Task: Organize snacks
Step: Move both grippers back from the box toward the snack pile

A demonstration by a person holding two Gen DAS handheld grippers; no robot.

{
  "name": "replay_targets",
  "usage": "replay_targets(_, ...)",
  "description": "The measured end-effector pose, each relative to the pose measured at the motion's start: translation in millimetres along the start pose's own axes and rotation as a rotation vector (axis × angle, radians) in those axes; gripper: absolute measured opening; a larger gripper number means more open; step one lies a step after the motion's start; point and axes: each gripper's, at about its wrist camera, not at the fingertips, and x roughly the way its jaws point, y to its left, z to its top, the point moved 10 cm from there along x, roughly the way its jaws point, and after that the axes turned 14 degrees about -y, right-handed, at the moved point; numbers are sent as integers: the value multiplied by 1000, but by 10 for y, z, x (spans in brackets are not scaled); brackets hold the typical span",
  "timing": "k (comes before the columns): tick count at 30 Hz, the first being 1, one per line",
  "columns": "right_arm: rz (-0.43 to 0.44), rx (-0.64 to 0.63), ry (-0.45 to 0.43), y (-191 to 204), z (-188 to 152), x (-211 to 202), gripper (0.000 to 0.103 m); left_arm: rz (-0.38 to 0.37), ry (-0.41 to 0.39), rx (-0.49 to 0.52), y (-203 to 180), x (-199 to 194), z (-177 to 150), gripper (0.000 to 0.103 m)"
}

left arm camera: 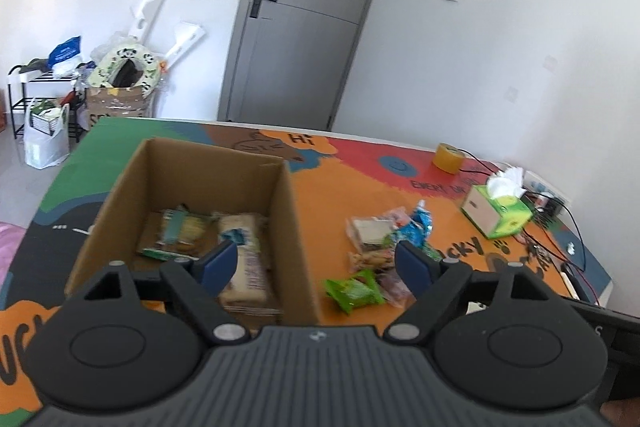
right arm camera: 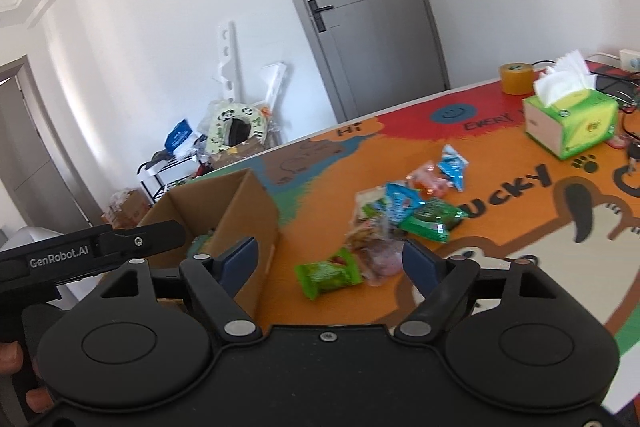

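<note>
An open cardboard box (left arm camera: 288,227) stands on the colourful table mat and holds a few snack packets (left arm camera: 240,251). It also shows in the right wrist view (right arm camera: 248,211). A pile of loose snack packets (left arm camera: 384,239) lies to its right, with a green packet (left arm camera: 354,291) nearest. The pile (right arm camera: 404,215) and green packet (right arm camera: 328,273) show in the right wrist view. My left gripper (left arm camera: 318,263) is open and empty, above the box's right wall. My right gripper (right arm camera: 330,261) is open and empty, just above the green packet.
A green tissue box (left arm camera: 496,211) (right arm camera: 572,119) and a roll of tape (left arm camera: 448,157) (right arm camera: 516,77) sit at the table's far right with cables (left arm camera: 560,227). A grey door (left arm camera: 304,19), a rack and bags stand behind the table.
</note>
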Motion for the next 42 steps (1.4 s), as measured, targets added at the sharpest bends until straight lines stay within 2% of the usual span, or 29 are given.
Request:
replay_targets(19, -71, 47, -9, -579, -43, -131, 79, -63, 43, 43, -510, 151, -228, 84)
replay_targets(24, -72, 67, 2, -697, -95, -88, 78, -78, 52, 58, -620, 221, -272, 80)
replay_targets(30, -53, 88, 15, -764, -137, 12, 72, -108, 66, 90, -813, 371, -348, 71)
replay_targets(35, -45, 98, 29, -827, -181, 117, 69, -87, 86, 103, -834, 547, -451, 61)
replay_targets(42, -41, 116, 39, -953, -208, 237, 69, -16, 96, 127, -748, 806, -590, 60)
